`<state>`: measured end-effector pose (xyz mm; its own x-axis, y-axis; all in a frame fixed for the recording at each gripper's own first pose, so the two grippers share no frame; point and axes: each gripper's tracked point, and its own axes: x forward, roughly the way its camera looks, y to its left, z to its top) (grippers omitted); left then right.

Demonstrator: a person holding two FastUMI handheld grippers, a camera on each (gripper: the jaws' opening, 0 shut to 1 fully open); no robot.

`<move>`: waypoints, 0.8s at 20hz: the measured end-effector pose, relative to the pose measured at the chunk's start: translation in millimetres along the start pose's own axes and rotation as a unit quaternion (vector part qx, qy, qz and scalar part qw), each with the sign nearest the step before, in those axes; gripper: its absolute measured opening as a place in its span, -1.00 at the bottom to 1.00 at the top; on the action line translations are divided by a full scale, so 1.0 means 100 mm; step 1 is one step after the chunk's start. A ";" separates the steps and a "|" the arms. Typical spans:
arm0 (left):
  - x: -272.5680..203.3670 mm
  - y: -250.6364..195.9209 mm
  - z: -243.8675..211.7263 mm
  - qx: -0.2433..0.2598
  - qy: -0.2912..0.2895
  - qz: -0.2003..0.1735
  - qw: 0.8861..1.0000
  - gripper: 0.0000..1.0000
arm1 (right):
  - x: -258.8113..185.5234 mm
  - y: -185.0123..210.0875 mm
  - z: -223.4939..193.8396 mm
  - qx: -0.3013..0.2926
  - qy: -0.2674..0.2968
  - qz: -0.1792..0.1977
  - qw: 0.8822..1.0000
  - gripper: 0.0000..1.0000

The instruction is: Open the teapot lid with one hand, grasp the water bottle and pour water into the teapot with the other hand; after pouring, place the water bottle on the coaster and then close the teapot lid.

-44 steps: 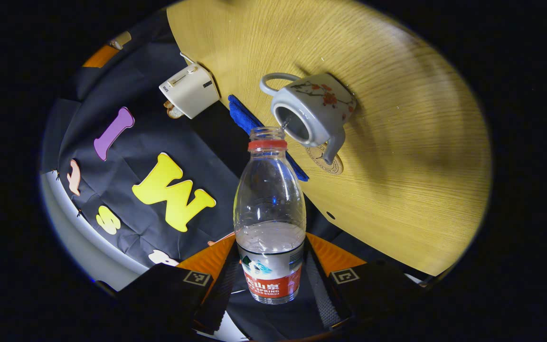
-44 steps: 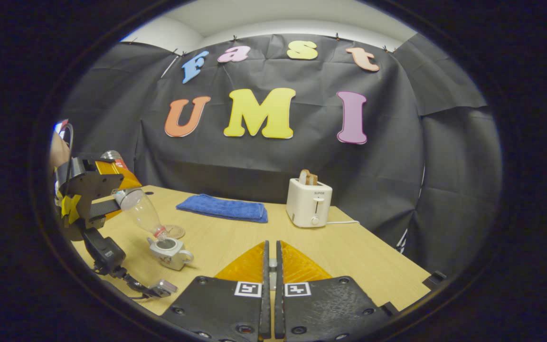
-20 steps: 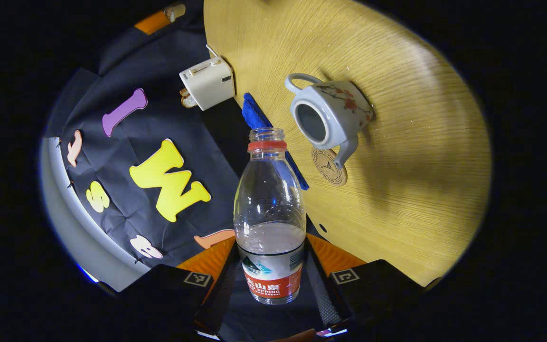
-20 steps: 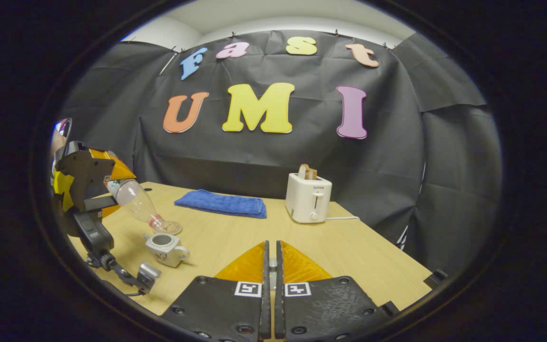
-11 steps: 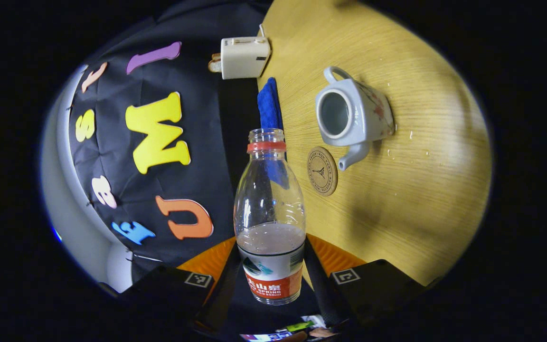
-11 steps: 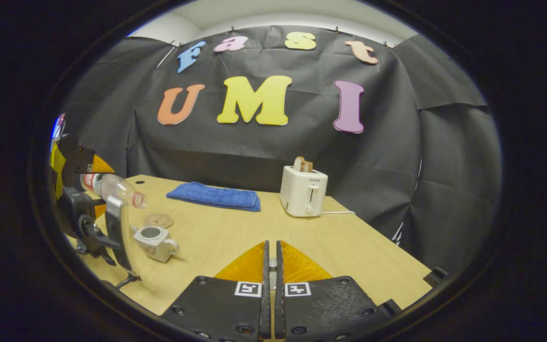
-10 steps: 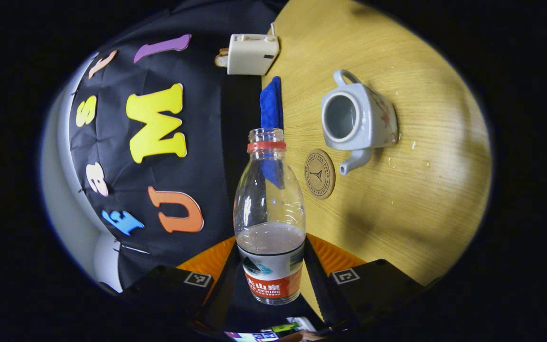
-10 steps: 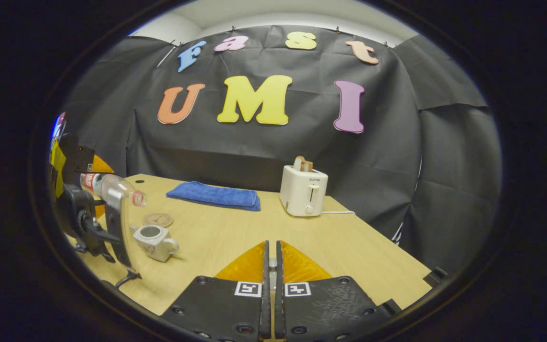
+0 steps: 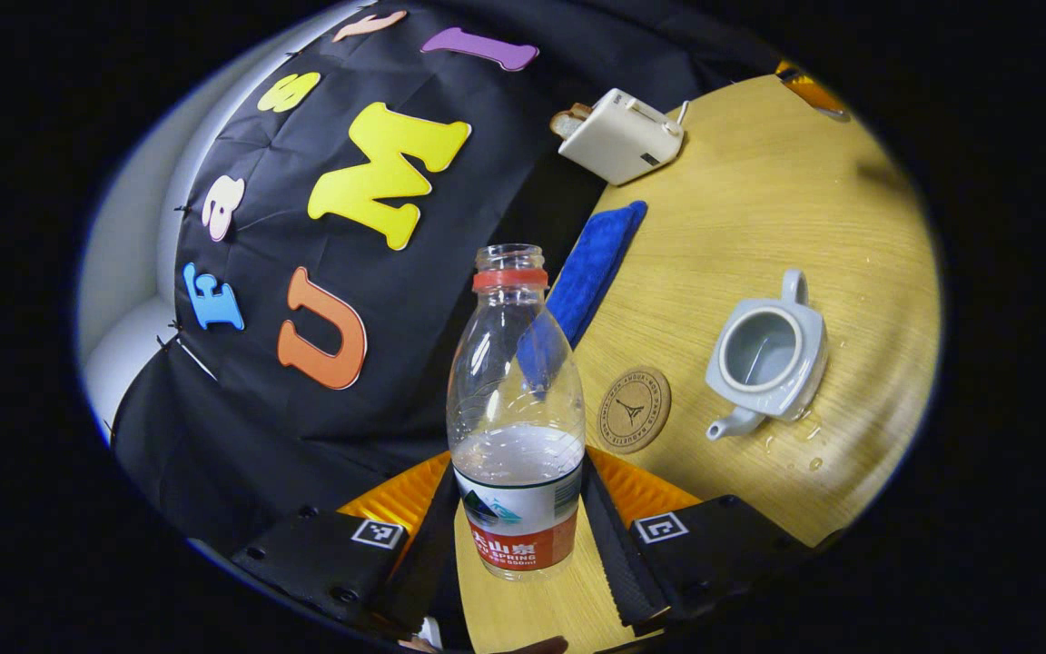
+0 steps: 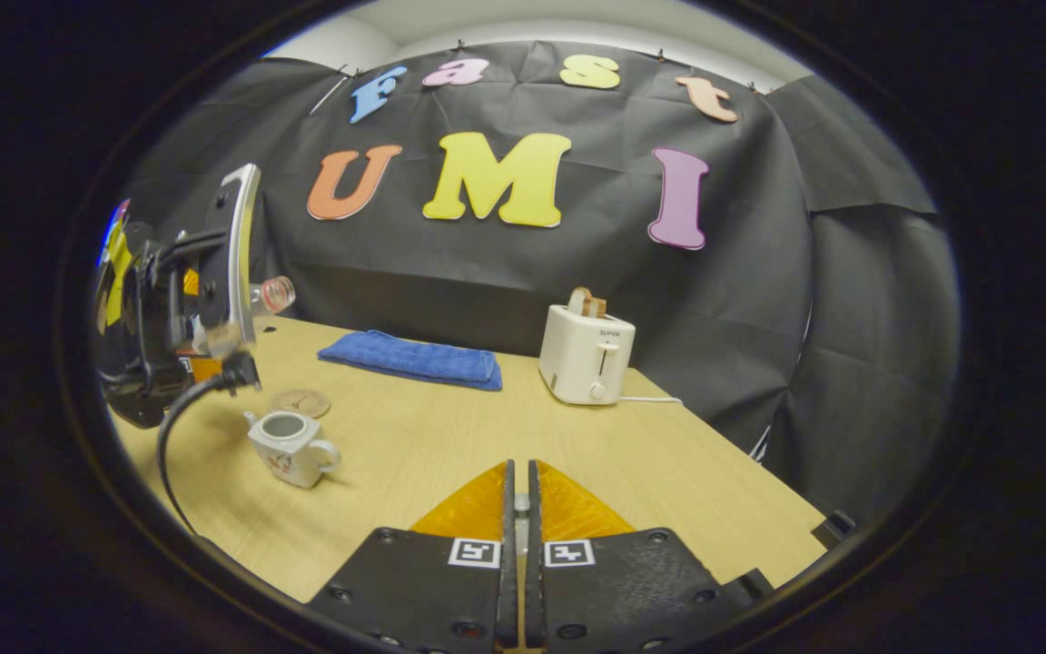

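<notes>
The left gripper gripped the water bottle by its labelled lower body, a finger pressed on each side, the uncapped neck pointing away from the camera along the fingers. In the right gripper view that gripper hung above the table's left edge, raised off the wood, with the bottle's open mouth tipped only a little above level. The bottle was clear plastic with a red ring below the mouth, and water filled only its lowest part.

Just past the bottle, on the table, the round coaster lay bare. The teapot stood just beside it, lidless, spout toward the coaster, with water drops on the wood around it.

The right gripper was held low over the table's near edge, its fingers closed almost together; a small piece sat in the slit between them, too hidden to tell.
</notes>
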<state>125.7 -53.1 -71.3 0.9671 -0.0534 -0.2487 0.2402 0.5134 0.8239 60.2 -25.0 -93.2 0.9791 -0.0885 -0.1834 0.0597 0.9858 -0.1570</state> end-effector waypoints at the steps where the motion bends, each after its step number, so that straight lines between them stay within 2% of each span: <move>1: 0.02 0.01 0.02 -0.015 -0.004 0.002 1.000 0.53 | 0.01 -0.01 0.01 0.000 0.000 -0.001 1.000 -0.94; 4: 0.06 0.08 0.07 -0.094 -0.023 0.012 0.995 0.53 | 0.01 -0.02 0.01 0.003 -0.001 -0.003 1.000 -0.91; 8: 0.13 0.22 0.21 -0.218 -0.062 0.030 0.973 0.53 | 0.01 0.04 -0.03 0.014 0.008 0.011 1.000 -0.94; 12: 0.19 0.35 0.34 -0.324 -0.098 0.042 0.940 0.55 | 0.01 0.04 -0.06 0.022 0.014 0.009 1.000 -0.94; 14: 0.31 0.50 0.44 -0.372 -0.123 0.051 0.918 0.55 | 0.02 0.06 -0.04 0.019 0.013 0.010 1.000 -0.94; 16: 0.44 0.53 0.52 -0.420 -0.143 0.044 0.895 0.56 | 0.05 0.06 -0.03 0.014 0.012 0.010 1.000 -0.94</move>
<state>185.1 -72.2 -12.1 0.9899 -0.1369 0.0372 0.1310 0.9826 0.1313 64.4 -19.9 -97.7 0.9752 -0.0708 -0.2098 0.0449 0.9910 -0.1257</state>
